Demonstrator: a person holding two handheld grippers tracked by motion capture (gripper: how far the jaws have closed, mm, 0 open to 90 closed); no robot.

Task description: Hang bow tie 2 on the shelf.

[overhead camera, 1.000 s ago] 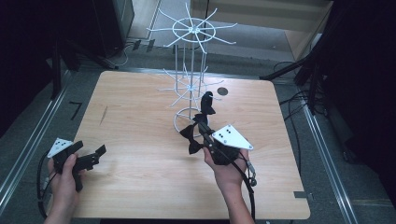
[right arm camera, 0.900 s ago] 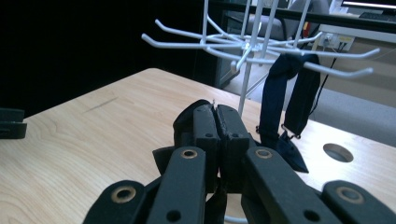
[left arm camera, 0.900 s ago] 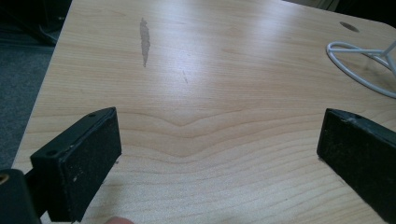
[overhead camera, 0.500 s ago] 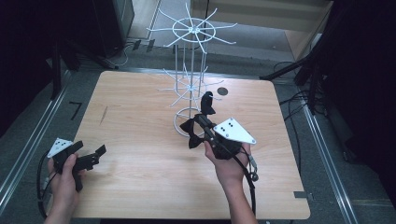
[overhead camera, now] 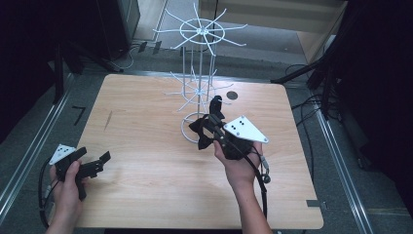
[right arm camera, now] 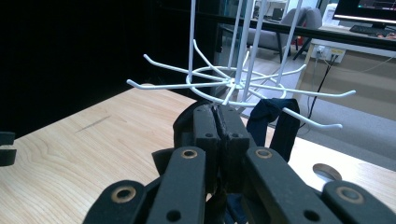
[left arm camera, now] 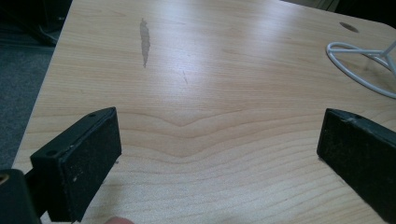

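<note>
My right gripper (right arm camera: 218,122) has its jaws pressed together on a dark, limp piece of fabric (overhead camera: 202,132), which bunches round the pads and hangs just in front of the white wire hanging rack (overhead camera: 198,73), near its lower ring of prongs. I judge the cloth light, soft and floppy, apt to sag and snag on a prong, so a pinch near an edge or loop should serve best. My left gripper (left arm camera: 219,149) stands wide open over the bare light wooden table (left arm camera: 219,70), holding nothing. The jaws hide the pinch point, and I cannot make out the fabric's shape.
</note>
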